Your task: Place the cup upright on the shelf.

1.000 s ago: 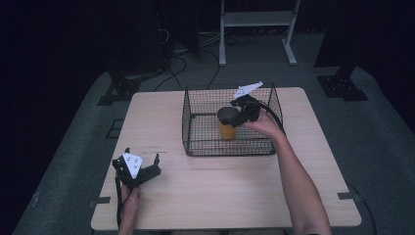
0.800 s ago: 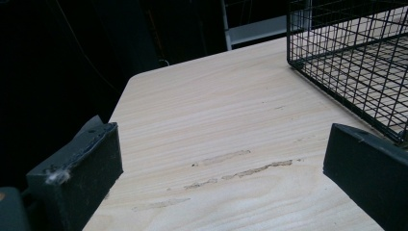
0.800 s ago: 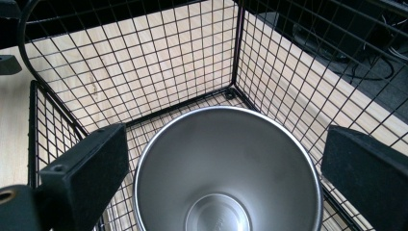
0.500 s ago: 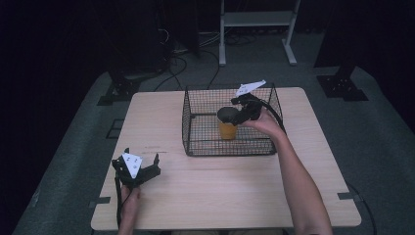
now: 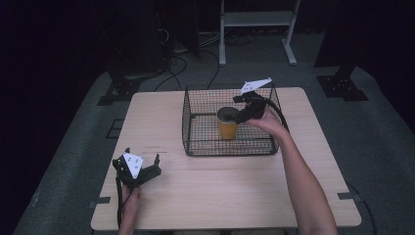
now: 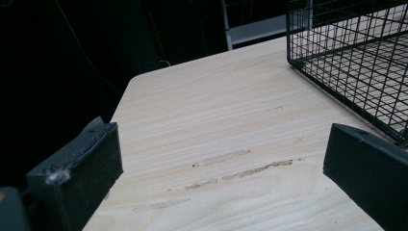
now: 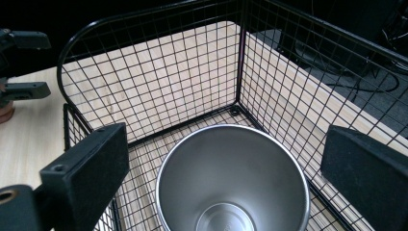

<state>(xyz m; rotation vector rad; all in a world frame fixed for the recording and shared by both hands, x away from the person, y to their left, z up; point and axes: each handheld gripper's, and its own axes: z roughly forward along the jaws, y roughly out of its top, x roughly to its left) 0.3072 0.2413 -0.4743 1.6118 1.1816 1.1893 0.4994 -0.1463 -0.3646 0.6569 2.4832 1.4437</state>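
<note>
Wooden table (image 5: 210, 196) across the centre of the high view, pale grain, a few scuff marks along its lower left. Black wire basket (image 5: 195, 117) on the upper middle of the table, open-topped, floor of mesh through which the wood shows. Orange cup (image 5: 228, 128) upright inside the basket, slightly right of the basket's centre; in the right gripper view seen from above at lower centre as a steel-lined cup (image 7: 233, 178) with a round shiny bottom, resting on the basket's mesh floor near the far corner.

Right hand-held gripper (image 5: 244, 110) just right of the cup's rim in the high view, inside the basket's outline, white three-cornered plate tilted above it. Jaws spread wide in the right gripper view, one at the lower left edge, one at the lower right, the cup's mouth between and below them, neither pad touching it. Nothing gripped.

Left hand-held gripper (image 5: 139, 169) at the lower left of the high view, low over the table, well apart from the basket. Jaws parted wide in the left gripper view, bare wood between them, a corner of the basket at the upper right. Nothing held.
</note>
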